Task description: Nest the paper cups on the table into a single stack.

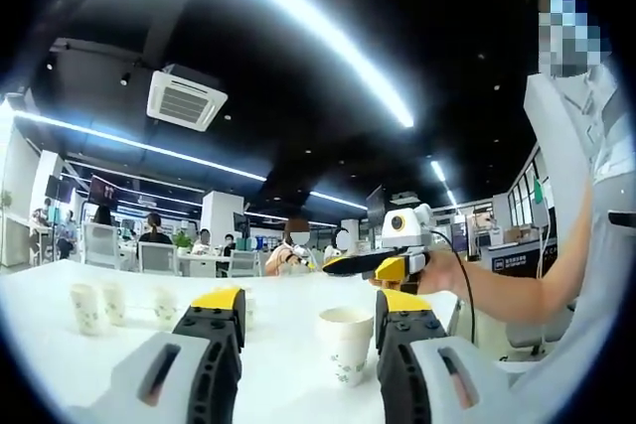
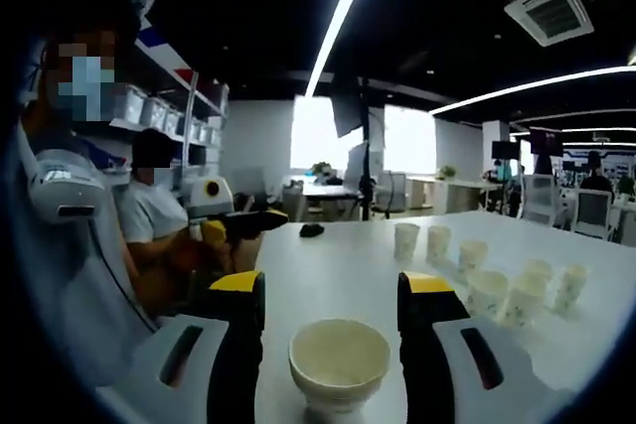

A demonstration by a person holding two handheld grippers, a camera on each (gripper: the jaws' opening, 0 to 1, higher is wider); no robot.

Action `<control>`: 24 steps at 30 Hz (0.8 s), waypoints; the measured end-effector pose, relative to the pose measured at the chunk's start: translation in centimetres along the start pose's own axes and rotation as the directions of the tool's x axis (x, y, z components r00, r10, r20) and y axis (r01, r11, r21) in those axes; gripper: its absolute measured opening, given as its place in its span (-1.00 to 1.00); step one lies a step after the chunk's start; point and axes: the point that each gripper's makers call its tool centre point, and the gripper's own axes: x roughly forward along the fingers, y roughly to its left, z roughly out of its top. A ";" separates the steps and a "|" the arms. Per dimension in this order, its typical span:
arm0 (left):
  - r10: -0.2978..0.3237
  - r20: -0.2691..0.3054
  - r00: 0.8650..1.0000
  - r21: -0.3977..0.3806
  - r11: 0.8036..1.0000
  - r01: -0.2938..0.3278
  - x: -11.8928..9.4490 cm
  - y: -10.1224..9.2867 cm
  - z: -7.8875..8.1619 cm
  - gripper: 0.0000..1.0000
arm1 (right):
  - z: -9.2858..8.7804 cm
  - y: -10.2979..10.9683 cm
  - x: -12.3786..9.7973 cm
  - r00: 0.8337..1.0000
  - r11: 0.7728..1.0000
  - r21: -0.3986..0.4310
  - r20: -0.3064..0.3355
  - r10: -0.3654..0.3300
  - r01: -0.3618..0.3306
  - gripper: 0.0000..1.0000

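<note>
While both grippers hang over the white table (image 2: pixel 338 255), I log the cups as follows. In the right gripper view, one paper cup (image 2: pixel 339 364) stands upright between the jaws of the right gripper (image 2: pixel 333 300), mouth toward me; its inside looks empty. The jaws stand wide, clear of the cup's rim on both sides, gripping nothing. Further right, a loose row of cups (image 2: pixel 497 280) stands upright, apart from one another; I cannot tell their contents.

In the left gripper view, the left gripper (image 1: pixel 310 310) is spread open too, holding nothing. A patterned cup (image 1: pixel 346 345) stands just ahead between its jaws, nearer the right one. More cups (image 1: pixel 109 305) stand at far left.
</note>
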 end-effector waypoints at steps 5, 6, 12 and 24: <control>0.023 0.006 1.000 0.000 1.000 -0.023 0.1 0.9 -0.1 0.13 | 0.5 -0.6 -0.7 0.999 1.000 0.006 0.043 -0.023 0.023 0.13; 0.033 -0.007 0.999 -0.007 0.999 -0.033 0.2 1.1 -0.5 0.13 | 0.6 -0.7 -0.9 0.998 1.000 0.008 0.047 -0.029 0.028 0.13; 0.078 -0.036 0.996 0.019 0.997 -0.077 0.5 2.4 -1.5 0.27 | 0.9 -0.8 -1.5 0.997 0.999 -0.009 0.065 -0.051 0.052 0.20; 0.221 -0.038 0.975 0.059 0.974 -0.219 0.6 8.2 -0.2 0.32 | 0.9 -1.0 -2.1 0.994 0.998 -0.001 0.084 -0.065 0.065 0.29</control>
